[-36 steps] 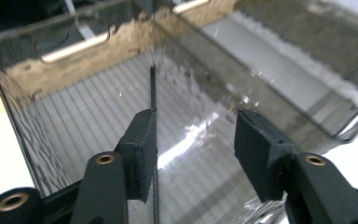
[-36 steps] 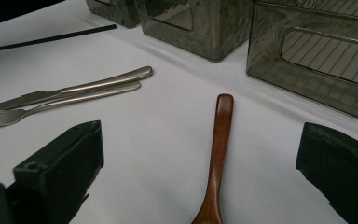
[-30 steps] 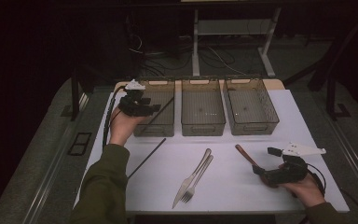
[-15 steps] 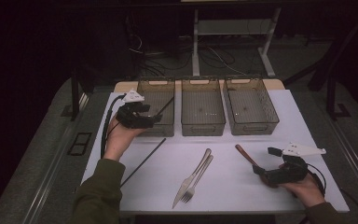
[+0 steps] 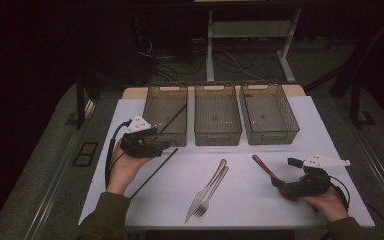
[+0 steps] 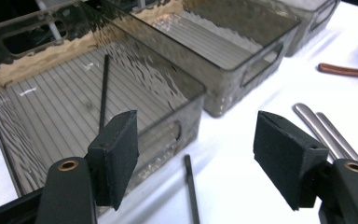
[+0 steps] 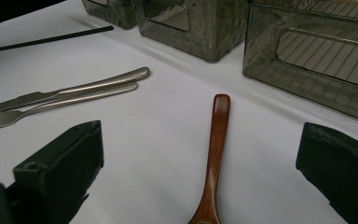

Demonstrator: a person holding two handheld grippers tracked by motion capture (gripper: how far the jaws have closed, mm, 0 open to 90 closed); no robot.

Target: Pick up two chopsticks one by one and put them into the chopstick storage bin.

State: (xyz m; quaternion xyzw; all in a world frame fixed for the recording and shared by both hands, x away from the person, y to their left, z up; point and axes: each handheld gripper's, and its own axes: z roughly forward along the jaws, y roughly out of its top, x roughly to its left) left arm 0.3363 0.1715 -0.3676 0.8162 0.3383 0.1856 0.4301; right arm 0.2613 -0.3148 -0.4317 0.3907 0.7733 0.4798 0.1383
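Observation:
My left gripper (image 5: 162, 145) (image 6: 200, 154) hovers just in front of the left bin (image 5: 150, 107) (image 6: 168, 126). Its jaws have just been opening and stand open with nothing gripped. One black chopstick (image 5: 175, 116) (image 6: 103, 88) leans inside that bin. A second chopstick (image 5: 152, 175) (image 6: 192, 191) lies on the white table below the jaws. At the near right my right gripper (image 5: 279, 184) (image 7: 200, 172) rests low and open. The wooden spoon (image 5: 261, 165) (image 7: 216, 135) lies on the table with its handle running between the pads, apart from both.
A knife (image 5: 207, 190) (image 7: 74, 88) and a fork (image 5: 214, 192) (image 7: 65, 105) lie side by side in the middle of the table. The middle bin (image 5: 217, 135) and the right bin (image 5: 275, 136) stand in the back row. Floor cables and dark table legs lie beyond the table.
My left gripper has drawn back from over the left bin toward the near side and sunk a little, its jaws wider. The chopstick stays in the bin. The right hand has kept still.

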